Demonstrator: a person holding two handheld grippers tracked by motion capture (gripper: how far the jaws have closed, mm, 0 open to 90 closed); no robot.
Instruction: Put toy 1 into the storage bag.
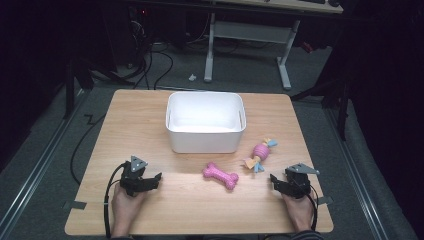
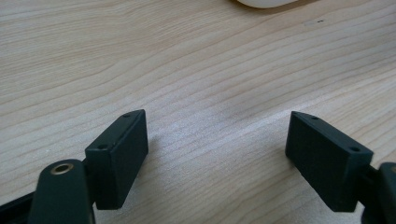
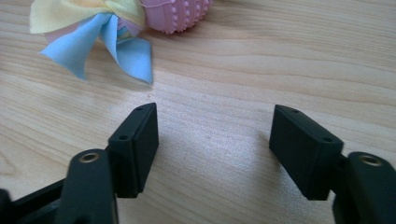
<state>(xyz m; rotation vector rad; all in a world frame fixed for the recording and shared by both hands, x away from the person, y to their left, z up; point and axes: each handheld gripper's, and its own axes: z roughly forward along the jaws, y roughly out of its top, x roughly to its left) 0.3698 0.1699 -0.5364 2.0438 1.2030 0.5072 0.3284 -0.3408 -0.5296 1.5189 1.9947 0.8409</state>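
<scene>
I have both sets of fingers released, with bare wooden table point(image 1: 150, 115) between them: the left gripper point(image 1: 156, 179) rests near the table's front left and the right gripper point(image 1: 274, 181) near its front right. The knobbly pink rubber ball with pastel cloth tails point(image 3: 140, 28) lies just beyond my right fingers point(image 3: 135, 144), apart from them. The pink rubber bone point(image 1: 220, 175) lies between the two grippers, ahead of the white plastic bin point(image 1: 205, 142).

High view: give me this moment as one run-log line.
left gripper: open, empty | right gripper: open, empty | bone toy: on table | candy toy: on table | bin: empty
</scene>
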